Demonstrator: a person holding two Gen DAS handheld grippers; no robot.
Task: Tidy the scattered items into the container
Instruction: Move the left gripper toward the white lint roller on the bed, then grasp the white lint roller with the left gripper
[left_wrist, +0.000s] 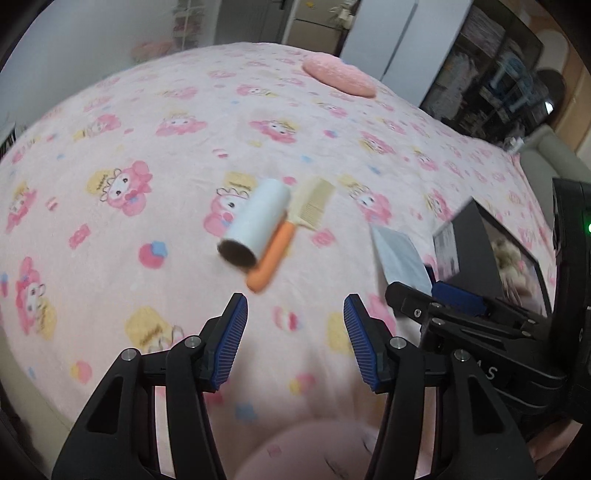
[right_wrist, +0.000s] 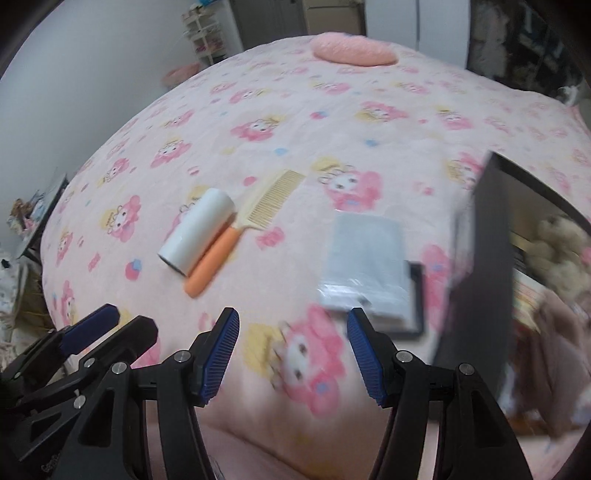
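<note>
Hovering side by side above a bed, both grippers point down at a pink blanket (right_wrist: 332, 122) printed with cartoon rabbits. The left gripper (left_wrist: 295, 332) has its blue-padded jaws spread with nothing between them, and only the blanket shows in the gap. The right gripper (right_wrist: 293, 341) is likewise spread and empty, above a printed rabbit.

A white lint-roller refill (right_wrist: 197, 230) lies on the blanket, touching the orange handle of a cream comb (right_wrist: 258, 206) just beside it; the comb's teeth point away toward the far end of the bed. To their right lies a flat grey packet in clear wrap (right_wrist: 364, 258), its right edge resting over a thin black frame-like piece (right_wrist: 417, 295). Further right stands the black container (right_wrist: 480, 258), an open box with plush toys visible inside. A pink round cushion (right_wrist: 352, 50) sits at the far end of the bed, well apart from the scattered items.
</note>
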